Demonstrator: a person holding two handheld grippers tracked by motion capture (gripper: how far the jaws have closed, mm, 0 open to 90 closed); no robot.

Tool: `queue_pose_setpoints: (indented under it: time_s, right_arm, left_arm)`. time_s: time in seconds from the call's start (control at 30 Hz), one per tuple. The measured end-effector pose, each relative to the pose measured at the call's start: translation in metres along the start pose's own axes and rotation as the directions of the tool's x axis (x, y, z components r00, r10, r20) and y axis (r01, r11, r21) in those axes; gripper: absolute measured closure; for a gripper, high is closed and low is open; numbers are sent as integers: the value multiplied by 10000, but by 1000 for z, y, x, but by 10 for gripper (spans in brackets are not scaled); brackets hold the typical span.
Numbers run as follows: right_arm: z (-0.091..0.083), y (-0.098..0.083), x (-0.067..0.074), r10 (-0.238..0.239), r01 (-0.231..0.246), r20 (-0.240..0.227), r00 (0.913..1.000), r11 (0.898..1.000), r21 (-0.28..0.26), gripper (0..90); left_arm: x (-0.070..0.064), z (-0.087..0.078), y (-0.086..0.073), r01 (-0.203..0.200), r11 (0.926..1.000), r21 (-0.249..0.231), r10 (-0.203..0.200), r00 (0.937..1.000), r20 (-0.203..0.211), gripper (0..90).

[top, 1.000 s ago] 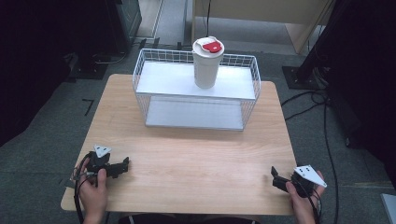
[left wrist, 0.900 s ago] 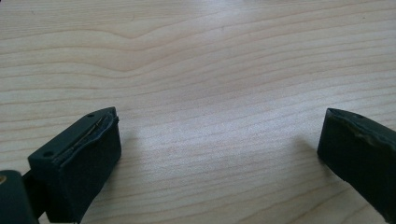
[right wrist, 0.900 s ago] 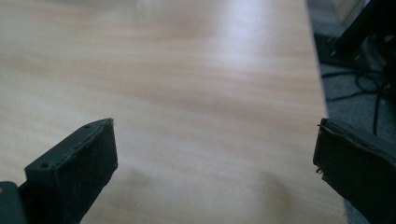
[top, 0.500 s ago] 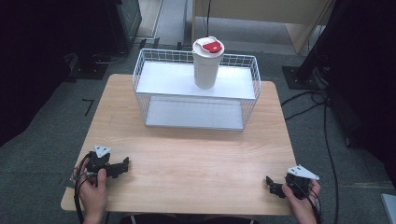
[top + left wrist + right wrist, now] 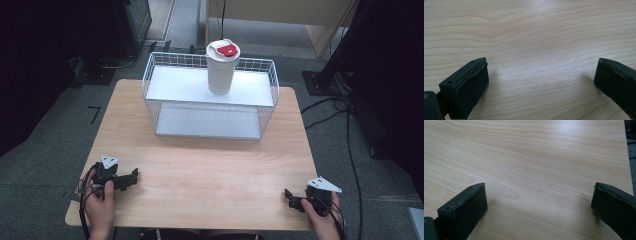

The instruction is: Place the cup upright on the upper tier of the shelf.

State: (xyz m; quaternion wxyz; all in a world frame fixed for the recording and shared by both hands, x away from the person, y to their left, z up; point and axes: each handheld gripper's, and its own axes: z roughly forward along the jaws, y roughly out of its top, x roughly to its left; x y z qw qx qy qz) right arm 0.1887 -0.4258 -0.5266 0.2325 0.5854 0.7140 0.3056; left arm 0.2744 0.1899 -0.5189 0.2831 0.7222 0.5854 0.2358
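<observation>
Dark grey carpet surrounds a pale wooden worktop (image 5: 200,165) at the centre of the high view, with black stands and loose cables at the right edge of the frame and a light wooden panel at the upper right; at the far side of the worktop, in the upper middle of the frame, we see a white wire rack (image 5: 210,102) with two white shelves, one above the other; on its upper shelf, right of the middle, a white cup (image 5: 222,70) stands upright with a white lid bearing a red tab; at the lower left of the frame our left tool (image 5: 131,177) rests on the worktop near its front corner, held in a hand (image 5: 100,207), jaws pointing toward the middle of the frame; at the lower right our right tool (image 5: 291,198) lies low by the front edge, held in the other hand (image 5: 322,220), jaws pointing left; in the left gripper view the two black jaws stand wide apart over bare wood grain, nothing between them; in the right gripper view the jaws are likewise spread wide above the wood, with the worktop's edge and carpet at the upper right of that frame; both tools sit well apart from the rack and the cup.
</observation>
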Motion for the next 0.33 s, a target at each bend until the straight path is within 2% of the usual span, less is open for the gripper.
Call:
queue_pose_setpoints:
  time_s: [0.2, 0.33]
  right_arm:
    - [0, 0, 0, 35, -35, 74, 10000, 10000, -2, 0]
    - [-3, -3, -2, 434, -433, 437, 9981, 9991, -26, 0]
  left_arm:
    - [0, 0, 0, -15, 10000, 13, 15, 10000, 2, 0]
    - [0, 0, 0, -13, 10000, 12, 13, 10000, 2, 0]
